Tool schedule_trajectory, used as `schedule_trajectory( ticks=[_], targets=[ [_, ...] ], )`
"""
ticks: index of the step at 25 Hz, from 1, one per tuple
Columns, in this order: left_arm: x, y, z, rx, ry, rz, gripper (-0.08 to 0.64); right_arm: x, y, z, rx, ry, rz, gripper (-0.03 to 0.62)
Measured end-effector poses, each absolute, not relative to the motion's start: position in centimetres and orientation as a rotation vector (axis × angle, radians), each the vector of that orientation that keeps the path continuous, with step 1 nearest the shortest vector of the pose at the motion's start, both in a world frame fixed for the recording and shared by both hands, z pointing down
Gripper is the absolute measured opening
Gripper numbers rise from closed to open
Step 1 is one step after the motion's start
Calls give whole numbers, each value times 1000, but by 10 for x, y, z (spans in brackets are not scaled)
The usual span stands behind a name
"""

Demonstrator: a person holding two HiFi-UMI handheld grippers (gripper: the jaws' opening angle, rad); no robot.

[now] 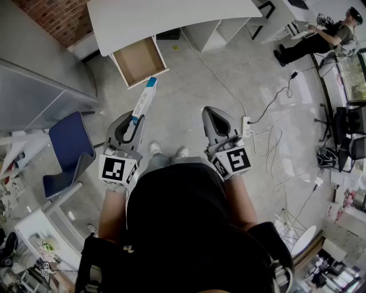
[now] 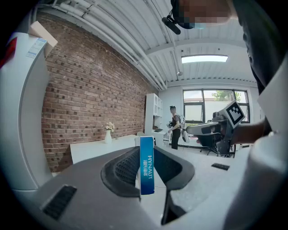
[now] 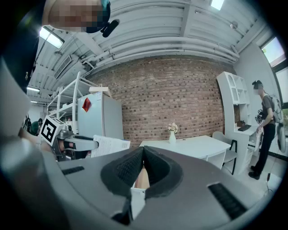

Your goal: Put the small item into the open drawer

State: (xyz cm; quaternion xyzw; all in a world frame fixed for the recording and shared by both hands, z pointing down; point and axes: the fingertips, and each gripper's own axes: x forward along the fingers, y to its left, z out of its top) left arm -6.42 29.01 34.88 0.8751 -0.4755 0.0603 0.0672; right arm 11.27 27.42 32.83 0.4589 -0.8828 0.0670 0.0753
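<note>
Left claw pinches the slim blue box at its lower end, across flat faces; I judge it light, stiff card, easily crushed.

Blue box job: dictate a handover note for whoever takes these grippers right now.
Left gripper: shut on the blue box, which stands upright between the jaws.
Right gripper: jaws together, nothing in them.
Drawer: pulled open under the white desk, ahead of the left gripper, and looks bare inside.
Done: box picked up.
Left: carry it over the drawer, lower it in, open the jaws.
</note>
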Motion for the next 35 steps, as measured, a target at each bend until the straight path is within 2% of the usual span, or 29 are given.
schedule_trajectory(
  ticks=[21,35],
  targets=[
    [-131,250,376,2607,-1405,201,94,69,235,337,1500,-2592,260,12],
    [-106,133,379,2484,-1560,239,94,92,91,350,1312,-2667,321,12]
  ],
)
